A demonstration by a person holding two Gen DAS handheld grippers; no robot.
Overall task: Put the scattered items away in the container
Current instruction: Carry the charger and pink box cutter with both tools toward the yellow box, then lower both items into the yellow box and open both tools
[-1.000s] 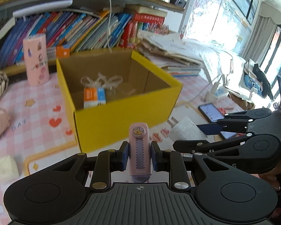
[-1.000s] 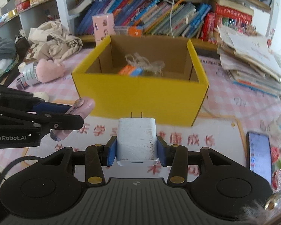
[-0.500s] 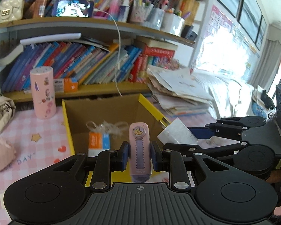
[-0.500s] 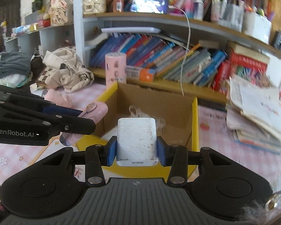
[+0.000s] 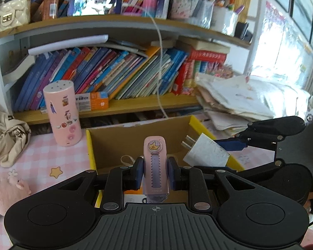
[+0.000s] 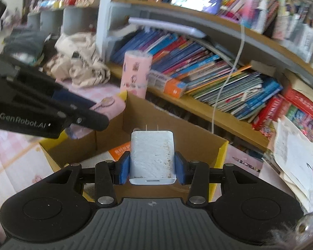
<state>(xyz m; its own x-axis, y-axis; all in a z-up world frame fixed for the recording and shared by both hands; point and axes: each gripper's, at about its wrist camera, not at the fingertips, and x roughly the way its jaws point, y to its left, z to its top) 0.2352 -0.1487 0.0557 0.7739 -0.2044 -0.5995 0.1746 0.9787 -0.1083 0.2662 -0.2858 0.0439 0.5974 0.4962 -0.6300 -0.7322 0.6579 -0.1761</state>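
Observation:
My left gripper [image 5: 155, 174] is shut on a pink utility knife [image 5: 155, 164] with a crown sticker, held upright over the yellow cardboard box [image 5: 90, 152]. My right gripper [image 6: 152, 167] is shut on a white plug charger [image 6: 152, 156], its prongs pointing away, above the same box [image 6: 221, 156]. In the left wrist view the charger [image 5: 206, 153] and the right gripper's fingers [image 5: 233, 143] hang over the box's right wall. In the right wrist view the left gripper's fingers [image 6: 52, 112] and the knife [image 6: 108, 106] sit at the box's left wall. An orange packet [image 6: 120, 152] lies inside the box.
A pink sticker-covered cylinder [image 5: 62, 113] stands behind the box on the pink checked cloth [image 5: 52, 158]. Bookshelves [image 5: 123, 73] run along the back. A stack of papers [image 5: 240, 102] lies to the right, a beige bag [image 5: 4, 133] and a pink plush [image 5: 4, 189] to the left.
Both grippers moved forward and up from in front of the box to over its opening, each still holding its item. The right wrist rolled, so its view now tilts.

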